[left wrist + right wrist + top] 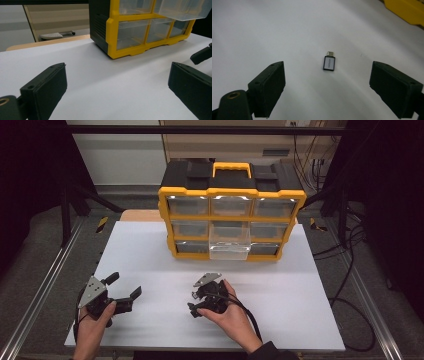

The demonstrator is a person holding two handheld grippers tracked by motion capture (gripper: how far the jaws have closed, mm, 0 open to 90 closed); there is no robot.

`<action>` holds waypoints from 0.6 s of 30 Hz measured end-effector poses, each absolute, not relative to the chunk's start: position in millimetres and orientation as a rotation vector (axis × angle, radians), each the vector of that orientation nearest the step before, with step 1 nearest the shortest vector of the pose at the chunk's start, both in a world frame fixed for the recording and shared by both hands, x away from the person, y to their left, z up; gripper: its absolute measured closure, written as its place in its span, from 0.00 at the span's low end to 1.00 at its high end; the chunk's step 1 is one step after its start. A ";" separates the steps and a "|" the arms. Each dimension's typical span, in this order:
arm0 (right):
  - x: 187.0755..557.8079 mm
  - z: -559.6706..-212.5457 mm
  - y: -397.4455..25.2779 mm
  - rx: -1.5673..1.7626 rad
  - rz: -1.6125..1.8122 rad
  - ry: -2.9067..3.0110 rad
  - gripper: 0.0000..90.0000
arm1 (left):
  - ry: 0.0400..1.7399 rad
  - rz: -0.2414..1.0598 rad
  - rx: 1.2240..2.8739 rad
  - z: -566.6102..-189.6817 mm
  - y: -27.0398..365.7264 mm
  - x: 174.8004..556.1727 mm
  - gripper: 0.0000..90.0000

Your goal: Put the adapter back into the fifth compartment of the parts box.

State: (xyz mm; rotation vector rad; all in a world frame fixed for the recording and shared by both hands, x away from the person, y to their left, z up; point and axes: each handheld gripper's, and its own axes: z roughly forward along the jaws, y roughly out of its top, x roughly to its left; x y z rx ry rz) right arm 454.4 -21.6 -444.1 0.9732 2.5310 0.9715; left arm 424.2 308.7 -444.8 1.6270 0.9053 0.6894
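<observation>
right gripper (196, 301) is low over the white table (150, 250), near the front edge in the high view, held in the person's right hand (231, 317). its jaws are spread wide, nothing between the pads. in the right gripper view a small black usb adapter (329, 62) lies flat on the table in the gap ahead of the jaws, roughly centred between them, touching neither. silver face up with small print too fine to read, metal plug end pointing away from the camera. in the high view the adapter is hidden by the gripper.

left gripper (123, 289) sits well apart to the left, in the left hand (92, 330), also close to the table, jaws wide and empty, aimed toward the right gripper.

further back, a yellow and black drawer organiser (231, 210) stands upright at the far middle of the table. its clear drawer (229, 241), middle column, middle row, is pulled out toward the person; looks empty, hard to be sure. other drawers are pushed in. yellow carry handle (231, 168) on top.
</observation>
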 end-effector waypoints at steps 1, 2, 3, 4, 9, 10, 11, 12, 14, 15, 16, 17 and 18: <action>456.5 -444.6 -19.0 0.986 0.956 2.541 0.16 | 0.909 0.690 1.623 -444.8 309.1 424.4 0.02; 459.7 -445.0 -16.4 0.980 0.952 2.556 0.17 | 0.910 0.688 1.623 -444.8 309.2 424.4 0.02; 462.0 -445.0 -14.0 0.983 0.950 2.569 0.18 | 0.911 0.693 1.623 -444.6 309.1 424.4 0.02; 464.1 -444.5 -12.0 0.988 0.939 2.575 0.19 | 0.914 0.698 1.623 -444.2 309.0 424.2 0.02; 474.0 -441.9 -6.8 1.046 0.928 2.582 0.21 | 0.910 0.689 1.625 -444.0 307.6 424.2 0.02; 475.0 -441.7 -6.2 1.059 0.931 2.582 0.21 | 0.911 0.689 1.624 -444.0 307.3 424.2 0.02; 476.1 -441.6 -6.0 1.057 0.920 2.588 0.21 | 0.911 0.690 1.625 -444.0 307.1 424.3 0.02; 476.7 -441.6 -5.6 1.058 0.915 2.591 0.20 | 0.910 0.688 1.627 -444.0 307.0 424.3 0.02; 478.4 -441.8 -5.2 1.069 0.902 2.594 0.19 | 0.908 0.689 1.630 -444.2 306.9 424.4 0.02; 479.6 -442.3 -5.4 1.070 0.904 2.595 0.19 | 0.908 0.691 1.633 -444.3 307.1 424.4 0.02; 480.1 -442.7 -5.3 1.089 0.900 2.596 0.19 | 0.910 0.692 1.633 -444.4 307.3 424.6 0.02; 482.0 -443.2 -6.1 1.080 0.892 2.601 0.19 | 0.912 0.693 1.630 -444.3 307.3 424.7 0.02; 482.4 -443.3 -6.0 1.093 0.892 2.601 0.18 | 0.913 0.692 1.630 -444.2 307.4 424.9 0.02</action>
